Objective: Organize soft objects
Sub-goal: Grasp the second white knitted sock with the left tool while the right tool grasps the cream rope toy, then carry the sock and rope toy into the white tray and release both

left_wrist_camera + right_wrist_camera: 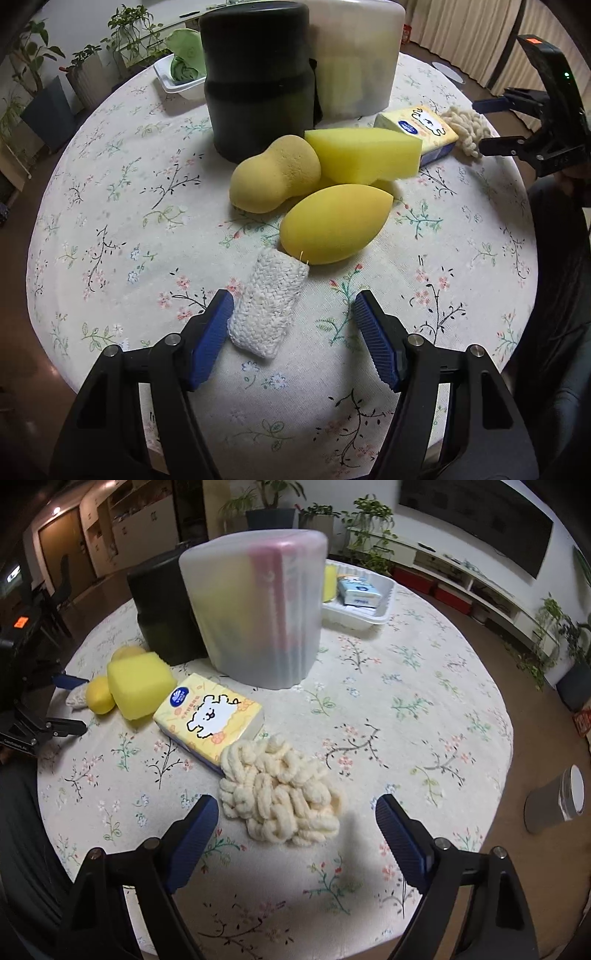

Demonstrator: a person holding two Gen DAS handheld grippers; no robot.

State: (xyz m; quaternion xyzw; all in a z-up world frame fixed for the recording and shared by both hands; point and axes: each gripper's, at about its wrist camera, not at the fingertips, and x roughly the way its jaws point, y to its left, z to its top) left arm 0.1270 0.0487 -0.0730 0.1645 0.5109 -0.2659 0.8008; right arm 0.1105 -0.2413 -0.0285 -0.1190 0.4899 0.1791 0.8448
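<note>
Fingers (218, 325) above floral tablecloth (110, 229)

Showing as matt printed cloth, the floral tablecloth (110, 236). Looking porous and matt: egg-shaped foam sponge (334, 225), gourd-shaped sponge (275, 173), yellow wedge sponge (364, 155). Appearing rough and knitted, the white pad (267, 314); fluffy and looped, the cream yarn bundle (280, 794). Gleaming as glossy wrap, the tissue pack (208, 720). Reading as frosted plastic, the translucent container (255, 605); ribbed blue pads (212, 336).
</note>
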